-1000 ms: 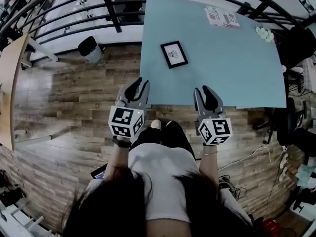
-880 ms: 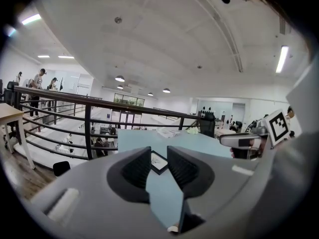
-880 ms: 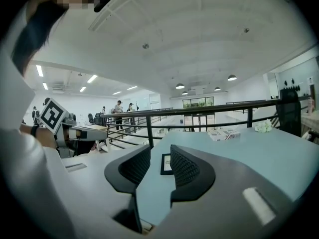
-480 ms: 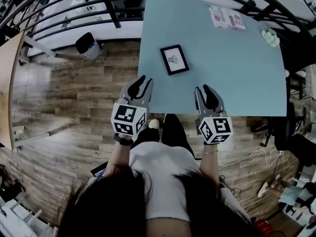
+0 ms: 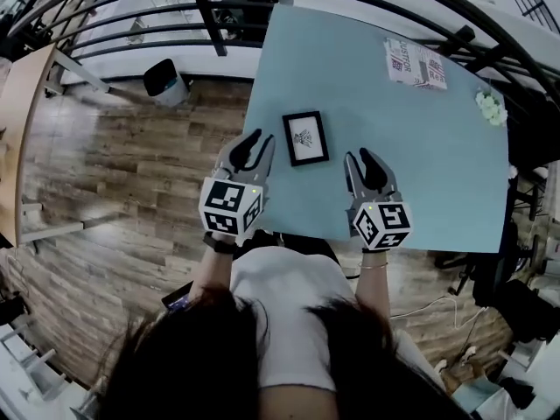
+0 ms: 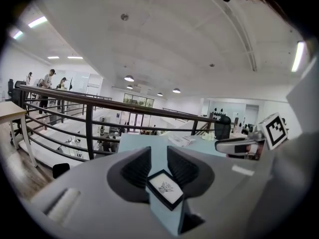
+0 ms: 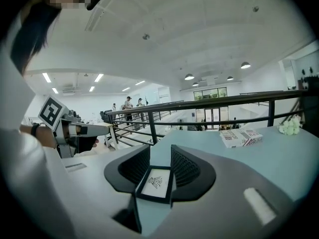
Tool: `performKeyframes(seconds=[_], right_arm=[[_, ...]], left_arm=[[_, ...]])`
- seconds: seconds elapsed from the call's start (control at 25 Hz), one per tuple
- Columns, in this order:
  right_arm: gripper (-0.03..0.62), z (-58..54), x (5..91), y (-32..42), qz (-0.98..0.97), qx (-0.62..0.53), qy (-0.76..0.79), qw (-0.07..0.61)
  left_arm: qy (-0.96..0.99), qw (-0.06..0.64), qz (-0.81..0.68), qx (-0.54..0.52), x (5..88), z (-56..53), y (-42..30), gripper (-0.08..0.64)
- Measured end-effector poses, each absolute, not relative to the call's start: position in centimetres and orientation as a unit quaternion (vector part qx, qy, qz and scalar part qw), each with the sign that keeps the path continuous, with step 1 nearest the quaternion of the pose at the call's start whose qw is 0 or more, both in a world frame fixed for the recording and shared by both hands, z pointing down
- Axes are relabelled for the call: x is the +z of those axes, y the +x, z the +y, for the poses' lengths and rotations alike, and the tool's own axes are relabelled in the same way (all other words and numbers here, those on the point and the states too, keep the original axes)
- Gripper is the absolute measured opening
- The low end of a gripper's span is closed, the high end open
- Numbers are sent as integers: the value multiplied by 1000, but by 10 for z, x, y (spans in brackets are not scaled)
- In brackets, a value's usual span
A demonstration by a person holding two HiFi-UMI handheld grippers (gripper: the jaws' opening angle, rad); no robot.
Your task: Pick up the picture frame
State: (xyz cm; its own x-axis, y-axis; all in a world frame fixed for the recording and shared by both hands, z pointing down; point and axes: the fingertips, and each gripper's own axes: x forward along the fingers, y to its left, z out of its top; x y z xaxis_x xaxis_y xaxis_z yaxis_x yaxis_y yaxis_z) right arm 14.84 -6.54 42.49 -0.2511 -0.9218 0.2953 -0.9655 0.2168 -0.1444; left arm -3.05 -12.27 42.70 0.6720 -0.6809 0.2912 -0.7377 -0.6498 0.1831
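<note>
The left gripper (image 5: 256, 143) and right gripper (image 5: 365, 157) are held part open, nothing gripped or touched, over the table's (image 5: 420, 138) near edge. The frame (image 5: 306, 137) is laid flat between their tips, by the left edge.

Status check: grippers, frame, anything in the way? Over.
Left gripper and right gripper both open, empty, over the table's near edge. Picture frame flat on the table, untouched, just ahead between them. Nothing blocking.
</note>
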Motion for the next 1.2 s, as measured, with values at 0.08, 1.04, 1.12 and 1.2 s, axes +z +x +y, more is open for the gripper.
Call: performKeyframes(seconds=[0.08,1.04,1.12,1.2], right_arm=[[107,-78,423,158,-783,151,599,71],[110,-128,434,177,-807,172,560,75],[110,-131,438,177,-806,177,560,77],[110,-133,442,178,-804,184,560,78]], left_arm=[[899,146,-401,99,427,-131,-21,100],[879,199,-412,138,459,-165,10,100],[877,206,-410,140,463,-167,10,100],[876,217,-407,143,470,-167,10,100]])
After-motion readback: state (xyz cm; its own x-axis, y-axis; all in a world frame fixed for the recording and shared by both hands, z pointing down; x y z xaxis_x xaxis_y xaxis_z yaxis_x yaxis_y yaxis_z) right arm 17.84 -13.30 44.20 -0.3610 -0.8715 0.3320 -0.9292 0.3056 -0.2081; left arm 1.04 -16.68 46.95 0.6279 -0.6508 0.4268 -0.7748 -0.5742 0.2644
